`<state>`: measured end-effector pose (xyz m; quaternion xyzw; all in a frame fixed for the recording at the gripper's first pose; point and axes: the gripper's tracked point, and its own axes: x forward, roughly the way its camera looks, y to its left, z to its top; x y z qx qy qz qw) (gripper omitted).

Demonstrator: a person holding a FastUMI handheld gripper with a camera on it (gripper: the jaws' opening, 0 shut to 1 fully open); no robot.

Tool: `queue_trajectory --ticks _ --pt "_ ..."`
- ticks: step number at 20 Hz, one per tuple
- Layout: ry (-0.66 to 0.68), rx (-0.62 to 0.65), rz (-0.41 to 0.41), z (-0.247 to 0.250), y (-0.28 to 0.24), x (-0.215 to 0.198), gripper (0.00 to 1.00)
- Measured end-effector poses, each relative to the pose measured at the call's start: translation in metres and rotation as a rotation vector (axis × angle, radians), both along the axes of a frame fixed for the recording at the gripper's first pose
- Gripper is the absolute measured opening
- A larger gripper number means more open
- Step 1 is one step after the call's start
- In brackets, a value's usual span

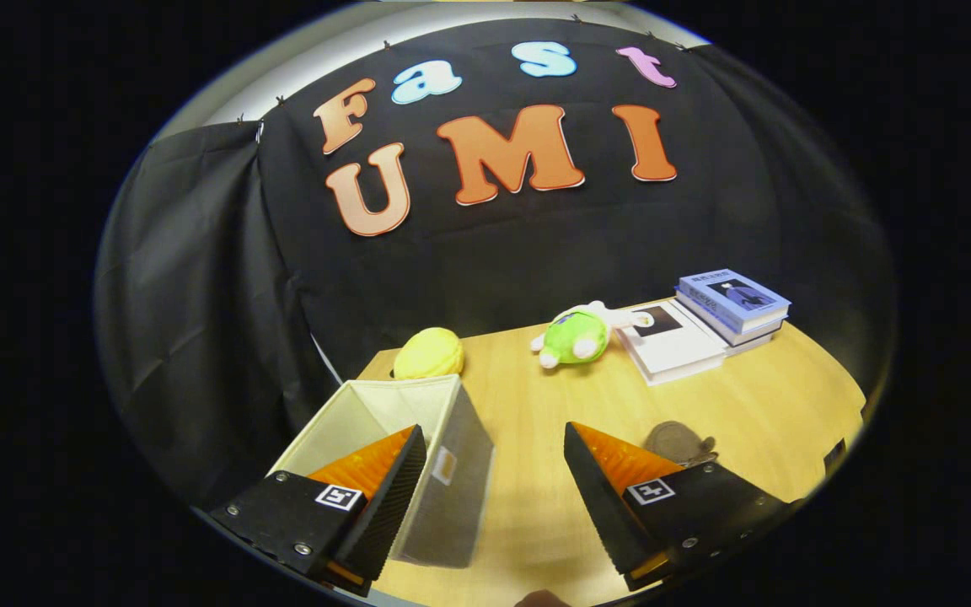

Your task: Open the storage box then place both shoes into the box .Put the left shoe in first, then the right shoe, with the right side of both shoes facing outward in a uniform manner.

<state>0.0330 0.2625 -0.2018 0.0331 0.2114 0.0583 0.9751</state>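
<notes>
Gripper view: hand-held gripper [492, 438] agape, storage box [418, 438] open-topped, seemingly running away lengthwise

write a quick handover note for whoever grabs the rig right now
Gripper: open, holding nothing, fingers spread above the wooden table.
Beige fabric storage box: open-topped, looks empty, beside the left finger, near the table's edge.
Grey-brown object just beyond the right finger may be a shoe; too hidden to tell.
Done: box seems open. Left: both shoes, left one first, right sides facing outward.
</notes>
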Motion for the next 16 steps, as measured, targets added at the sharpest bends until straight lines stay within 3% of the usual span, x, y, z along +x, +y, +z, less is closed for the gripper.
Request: queue_trajectory --ticks 9,16 --pt "0.022 -0.094 -0.147 -0.036 -0.137 -0.020 0.98" --pt "0.080 -0.095 -0.190 -0.076 -0.187 -0.029 0.98"
